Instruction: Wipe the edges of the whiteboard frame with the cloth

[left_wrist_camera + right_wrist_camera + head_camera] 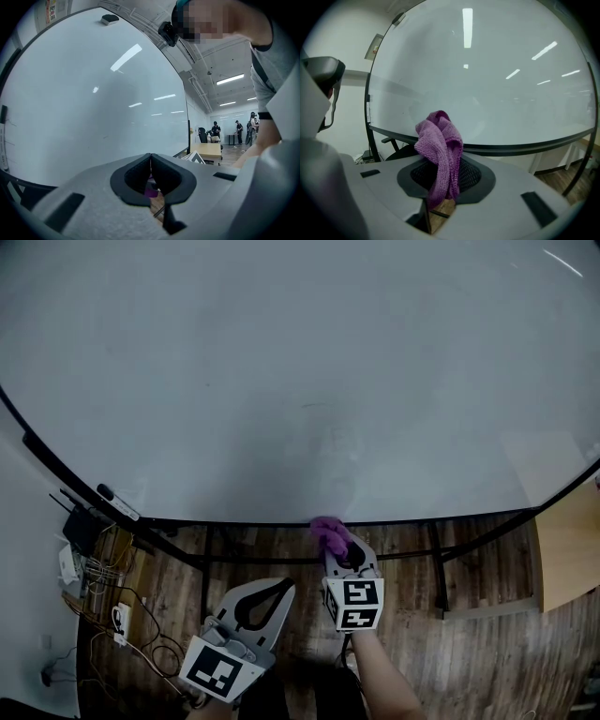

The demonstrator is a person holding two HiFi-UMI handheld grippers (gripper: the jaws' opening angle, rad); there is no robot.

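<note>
Head view: your right gripper [337, 557] is clamped on the purple cloth [329, 533]. The bunched end is up at the bottom edge of the whiteboard frame [234, 521], around mid-span. Touching or just short of it, can't tell from here. Your left gripper [279, 589] hangs lower, beside the right one, well off the whiteboard [300, 381].

Left gripper view: left gripper [151, 165] pads meet in a thin line, nothing between them. The purple scrap in the gap looks like the cloth beyond, not a grip. This gripper is idle.

Right gripper view: right gripper [445, 177] jaws are narrow and pinch the cloth [438, 147], which sticks up in a folded wad in front of the bottom frame rail [511, 146]. The left upright [368, 110] is visible too.

Progress, as a judgement: you're set at the bottom edge, roughly the middle. Nothing shows which stretches are already wiped, so count the bottom run, both sides and the top as left to do.
</note>
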